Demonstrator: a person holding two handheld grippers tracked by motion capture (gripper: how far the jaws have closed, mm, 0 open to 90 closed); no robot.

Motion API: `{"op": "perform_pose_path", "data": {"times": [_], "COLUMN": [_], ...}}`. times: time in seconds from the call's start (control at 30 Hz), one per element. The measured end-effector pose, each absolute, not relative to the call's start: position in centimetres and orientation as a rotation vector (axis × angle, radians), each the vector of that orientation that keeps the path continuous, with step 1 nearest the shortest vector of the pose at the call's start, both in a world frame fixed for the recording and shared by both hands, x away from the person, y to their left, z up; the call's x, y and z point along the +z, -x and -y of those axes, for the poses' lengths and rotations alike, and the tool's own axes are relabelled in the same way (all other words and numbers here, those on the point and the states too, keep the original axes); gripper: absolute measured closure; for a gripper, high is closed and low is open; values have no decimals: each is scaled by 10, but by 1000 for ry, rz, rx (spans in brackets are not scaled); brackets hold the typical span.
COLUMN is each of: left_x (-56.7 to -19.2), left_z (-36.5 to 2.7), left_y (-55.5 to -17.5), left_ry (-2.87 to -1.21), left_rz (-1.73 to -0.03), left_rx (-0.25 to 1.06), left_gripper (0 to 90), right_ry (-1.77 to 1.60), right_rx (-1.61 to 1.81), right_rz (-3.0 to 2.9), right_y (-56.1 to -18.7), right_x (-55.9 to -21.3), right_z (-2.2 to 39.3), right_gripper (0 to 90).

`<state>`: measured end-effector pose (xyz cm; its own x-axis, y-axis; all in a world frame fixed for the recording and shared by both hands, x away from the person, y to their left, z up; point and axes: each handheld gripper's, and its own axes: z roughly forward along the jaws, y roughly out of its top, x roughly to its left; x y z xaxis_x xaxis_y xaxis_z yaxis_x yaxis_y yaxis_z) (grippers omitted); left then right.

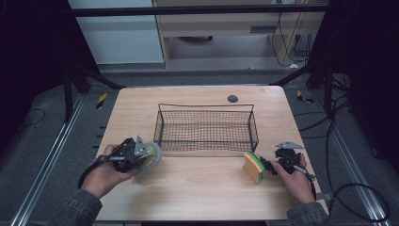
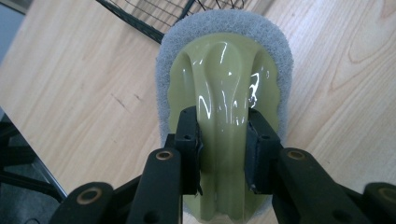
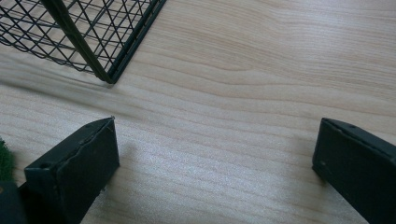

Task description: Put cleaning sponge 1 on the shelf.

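A scrubber with a glossy pale-green handle and a grey pad is clamped by its handle ridge in my left gripper. In the high view that gripper holds the scrubber low over the table, just left of the basket's near left corner. A yellow and green sponge stands on edge near the front right of the table. My right gripper sits just to its right, jaws wide apart over bare wood. A sliver of the green sponge shows outside its left jaw.
A black wire basket stands in the middle of the wooden table, with nothing in it; its corner is close to both grippers. A small dark disc lies behind it. Cables trail off the right side.
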<state>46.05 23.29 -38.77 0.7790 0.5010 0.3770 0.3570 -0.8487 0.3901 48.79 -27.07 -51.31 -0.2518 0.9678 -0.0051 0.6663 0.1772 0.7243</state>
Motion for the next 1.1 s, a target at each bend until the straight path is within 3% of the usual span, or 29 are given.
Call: {"op": "perform_pose_path", "data": {"times": [0.53,1.1], "left_x": [-353,-318], "left_z": [-227,-229], "left_y": [-457,-489], "left_ry": [-2634,-2587], "left_rz": [-582,-543], "left_rx": [798,907], "left_gripper": [700,700], "right_ry": [-1542,-1543], "right_rx": [844,846], "right_rz": [-1982,-1980], "right_y": [-488,-488], "right_x": [-513,-513], "right_z": [270,269], "right_gripper": [6,4]}}
